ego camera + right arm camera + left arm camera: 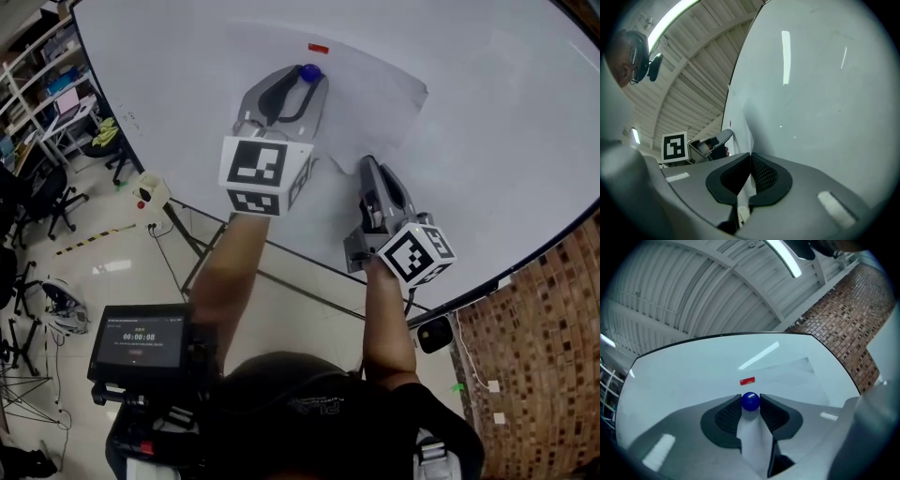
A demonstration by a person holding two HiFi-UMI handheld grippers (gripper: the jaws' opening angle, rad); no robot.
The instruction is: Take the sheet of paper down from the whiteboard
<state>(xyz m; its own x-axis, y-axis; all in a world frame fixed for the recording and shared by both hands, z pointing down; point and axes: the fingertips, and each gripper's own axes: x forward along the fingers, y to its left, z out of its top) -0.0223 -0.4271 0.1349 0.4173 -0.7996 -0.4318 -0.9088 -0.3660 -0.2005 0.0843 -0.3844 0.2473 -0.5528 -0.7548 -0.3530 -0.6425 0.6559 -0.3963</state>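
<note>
The sheet of paper is hanging on the whiteboard, with its lower edge curling away from the surface. The right gripper is pinching that edge, jaws pressed together on it. The left gripper is clamping the blue magnet. A red magnet is pinning the top — tugging downward now is risking a tear, or the round magnet slipping out.

The sheet of paper and the whiteboard are both seen as white. A round magnet is coloured blue, a small strip red. Grey shells and black ribbed pads are shown on the left gripper and right gripper, with black-and-white square markers on their cubes. The wall is tiled in mottled brown.
</note>
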